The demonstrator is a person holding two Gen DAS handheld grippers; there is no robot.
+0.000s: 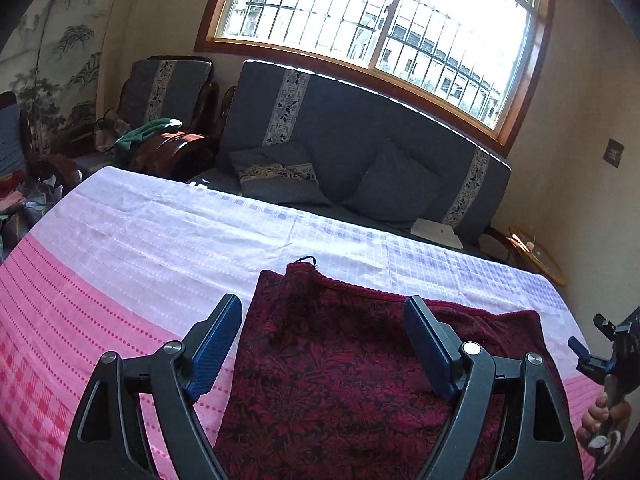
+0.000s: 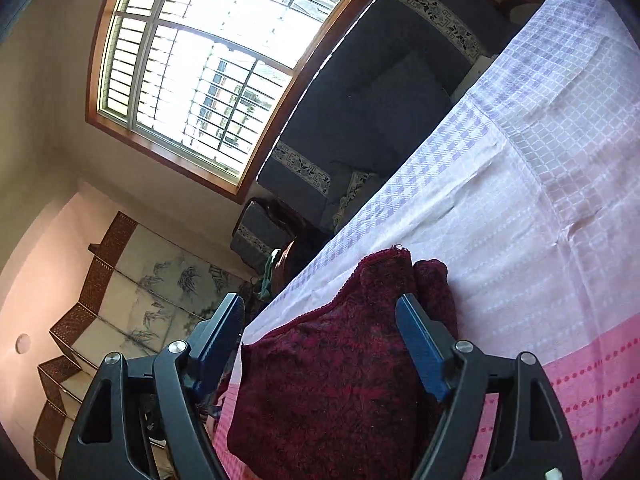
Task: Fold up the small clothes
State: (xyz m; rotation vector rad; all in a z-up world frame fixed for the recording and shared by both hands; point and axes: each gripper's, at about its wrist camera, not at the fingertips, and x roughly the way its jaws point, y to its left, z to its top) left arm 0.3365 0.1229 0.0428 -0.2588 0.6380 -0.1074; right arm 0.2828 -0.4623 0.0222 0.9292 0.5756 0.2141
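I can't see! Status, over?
Left gripper open, right gripper open. Red cloth flat on the bedsheet, unheld. Nothing in the way.

The left claw (image 1: pixel 322 344) hangs wide apart above a dark red floral-patterned garment (image 1: pixel 340 380) lying flat on the pink-and-white checked cloth-covered desk (image 1: pixel 140 248).

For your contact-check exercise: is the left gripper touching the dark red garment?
Cannot tell. In the left wrist view the left gripper stands open above the garment; no contact or gap shows plainly.
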